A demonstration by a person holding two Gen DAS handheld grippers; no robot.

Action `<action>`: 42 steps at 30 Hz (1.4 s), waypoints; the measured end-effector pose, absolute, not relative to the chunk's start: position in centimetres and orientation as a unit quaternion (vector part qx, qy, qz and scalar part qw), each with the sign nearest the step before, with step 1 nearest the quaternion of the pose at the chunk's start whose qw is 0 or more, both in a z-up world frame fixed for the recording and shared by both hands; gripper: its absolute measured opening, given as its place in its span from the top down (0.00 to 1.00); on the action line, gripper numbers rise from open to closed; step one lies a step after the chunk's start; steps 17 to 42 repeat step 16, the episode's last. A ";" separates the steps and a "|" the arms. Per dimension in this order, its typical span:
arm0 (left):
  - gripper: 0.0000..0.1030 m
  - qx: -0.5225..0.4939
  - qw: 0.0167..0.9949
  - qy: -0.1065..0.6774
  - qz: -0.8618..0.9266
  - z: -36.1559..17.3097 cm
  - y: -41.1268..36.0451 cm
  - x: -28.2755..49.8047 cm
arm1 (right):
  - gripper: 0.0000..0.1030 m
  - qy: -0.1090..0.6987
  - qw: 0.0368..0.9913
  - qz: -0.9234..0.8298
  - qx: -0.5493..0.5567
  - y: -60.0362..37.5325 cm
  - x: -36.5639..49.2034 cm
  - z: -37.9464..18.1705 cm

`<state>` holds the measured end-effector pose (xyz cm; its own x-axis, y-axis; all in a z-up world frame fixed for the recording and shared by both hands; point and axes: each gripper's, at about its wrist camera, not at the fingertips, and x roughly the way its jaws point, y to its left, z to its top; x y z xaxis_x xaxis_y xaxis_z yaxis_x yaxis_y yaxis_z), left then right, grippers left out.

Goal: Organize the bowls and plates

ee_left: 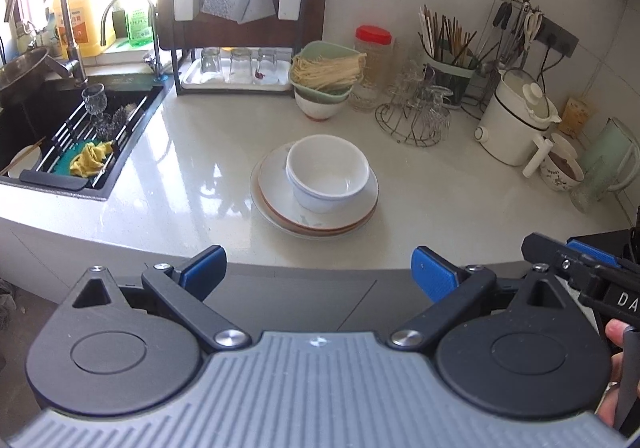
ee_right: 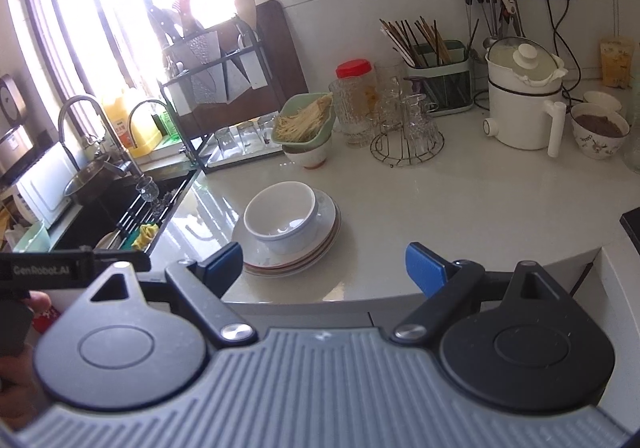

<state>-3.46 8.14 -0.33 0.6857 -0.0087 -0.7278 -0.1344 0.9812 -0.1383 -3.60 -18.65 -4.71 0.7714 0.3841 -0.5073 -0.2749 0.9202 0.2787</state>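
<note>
Two nested white bowls (ee_left: 328, 170) (ee_right: 282, 218) sit on a stack of several white plates (ee_left: 276, 204) (ee_right: 324, 236) in the middle of the pale countertop (ee_left: 180, 168). My left gripper (ee_left: 318, 272) stands open at the counter's front edge, short of the stack, with nothing between its blue pads. In its own view my right gripper (ee_right: 324, 268) is open too and holds nothing, the stack just beyond its left finger. The right gripper's tip (ee_left: 568, 252) shows at the right edge of the left wrist view.
A black sink (ee_left: 60, 136) with a rack, a glass and a yellow cloth lies at the left. At the back stand a dish rack (ee_left: 240, 28), a green basket of noodles (ee_left: 326, 70) on a bowl, a red-lidded jar, a wire glass stand (ee_left: 416, 116) and a white kettle (ee_left: 516, 116).
</note>
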 end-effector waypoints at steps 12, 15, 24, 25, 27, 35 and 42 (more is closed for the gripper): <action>0.02 -0.091 0.912 0.398 0.031 -0.6 8.1 -4.5 | 0.13 0.288 0.938 0.172 0.088 -18.7 -4.2 -5.1; 0.02 -0.086 0.915 0.393 0.033 -0.4 7.9 -4.8 | 0.13 0.284 0.940 0.171 0.084 -18.7 -4.5 -5.0; 0.02 -0.083 0.916 0.390 0.035 -0.3 7.8 -4.9 | 0.13 0.283 0.940 0.171 0.085 -18.8 -4.6 -4.9; 0.02 -0.083 0.916 0.390 0.035 -0.3 7.8 -4.9 | 0.13 0.283 0.940 0.171 0.085 -18.8 -4.6 -4.9; 0.02 -0.083 0.916 0.390 0.035 -0.3 7.8 -4.9 | 0.13 0.283 0.940 0.171 0.085 -18.8 -4.6 -4.9; 0.02 -0.083 0.916 0.390 0.035 -0.3 7.8 -4.9 | 0.13 0.283 0.940 0.171 0.085 -18.8 -4.6 -4.9; 0.02 -0.083 0.916 0.390 0.035 -0.3 7.8 -4.9 | 0.13 0.283 0.940 0.171 0.085 -18.8 -4.6 -4.9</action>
